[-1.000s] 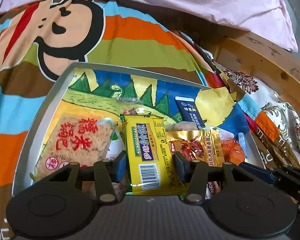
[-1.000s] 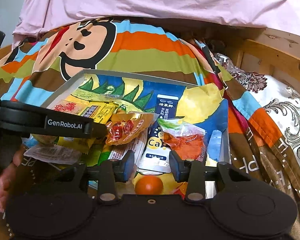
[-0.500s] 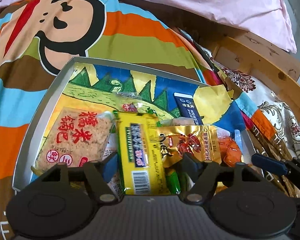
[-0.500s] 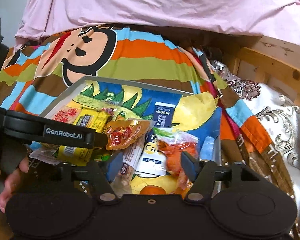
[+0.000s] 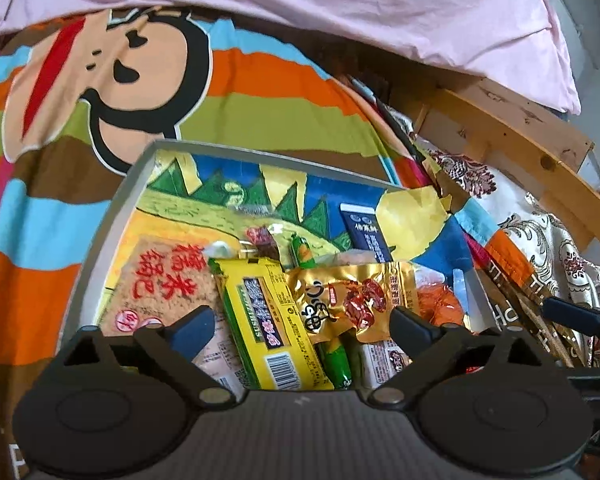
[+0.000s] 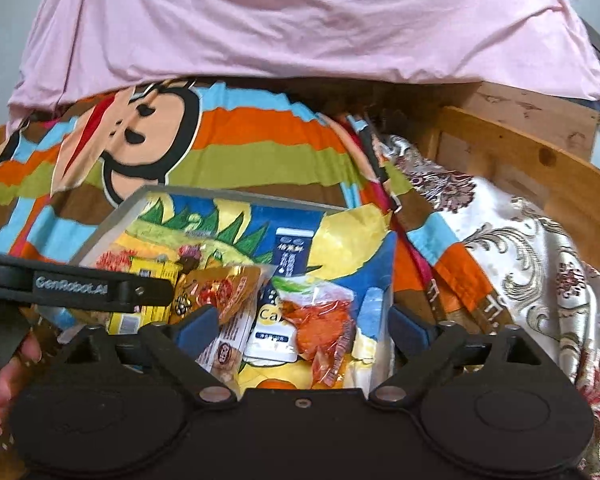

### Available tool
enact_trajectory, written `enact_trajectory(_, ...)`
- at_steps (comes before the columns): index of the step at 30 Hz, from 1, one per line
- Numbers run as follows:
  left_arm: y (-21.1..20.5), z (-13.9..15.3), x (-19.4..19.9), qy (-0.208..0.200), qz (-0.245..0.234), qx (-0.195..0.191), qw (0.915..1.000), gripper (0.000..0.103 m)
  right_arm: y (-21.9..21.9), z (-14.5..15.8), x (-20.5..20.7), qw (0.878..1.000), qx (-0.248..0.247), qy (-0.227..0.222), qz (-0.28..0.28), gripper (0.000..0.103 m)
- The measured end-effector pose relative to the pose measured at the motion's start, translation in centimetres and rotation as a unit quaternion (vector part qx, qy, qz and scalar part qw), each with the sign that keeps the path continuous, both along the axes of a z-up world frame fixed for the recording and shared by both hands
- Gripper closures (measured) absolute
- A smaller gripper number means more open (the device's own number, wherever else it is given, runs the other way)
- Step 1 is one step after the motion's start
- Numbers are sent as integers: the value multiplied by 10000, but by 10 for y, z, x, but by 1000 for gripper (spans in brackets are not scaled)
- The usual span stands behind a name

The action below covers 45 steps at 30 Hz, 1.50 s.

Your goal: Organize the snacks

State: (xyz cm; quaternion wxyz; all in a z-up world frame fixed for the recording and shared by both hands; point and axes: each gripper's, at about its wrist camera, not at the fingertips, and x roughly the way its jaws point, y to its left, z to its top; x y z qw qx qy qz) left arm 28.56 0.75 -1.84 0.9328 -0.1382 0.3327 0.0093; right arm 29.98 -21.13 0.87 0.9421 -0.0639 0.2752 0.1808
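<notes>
Our left gripper [image 5: 302, 322]: jaws opening wide, gripping nothing, over the yellow foil-wrapped biscuit pack [image 5: 268, 316] lying in the shallow grey tray with its cartoon-print floor [image 5: 100, 236]. Our right gripper [image 6: 302, 326]: jaws also opening, empty, above the clear bag of orange snacks [image 6: 320, 324] in the same tray

A bedroom; cartoon bedsheet [image 5: 260, 92], wooden bed frame [image 5: 512, 128].

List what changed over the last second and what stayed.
Both claws are opening and have pulled up: the left claw let go of the yellow wrapped snack bar, the right claw released the white Ca pouch. Snacks remain in the grey-rimmed tray.
</notes>
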Motion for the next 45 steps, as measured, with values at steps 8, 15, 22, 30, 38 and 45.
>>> enact_trajectory(8, 10, 22, -33, -234, 164, 240, 9993, 1, -9, 25, -25, 9993, 347, -31, -121, 1)
enact_trajectory(15, 22, 45, -77, -564, 392, 491, 9964, 1, -7, 39, -51, 9991, 386, 80, -135, 1)
enact_trajectory(22, 26, 58, -116, -726, 272, 823, 9936, 1, -2, 52, -75, 9994, 327, 14, -130, 1)
enact_trajectory(30, 34, 56, -151, -474, 559, 886, 9934, 1, -4, 51, -102, 9995, 257, 69, -162, 1)
enact_trajectory(38, 38, 47, -182, -178, 757, 986, 9921, 1, -6, 36, -126, 9983, 202, 532, -139, 1)
enact_trajectory(45, 37, 42, -198, -99, 750, 1052, 9916, 1, -6, 25, -139, 9958, 150, 896, -110, 1)
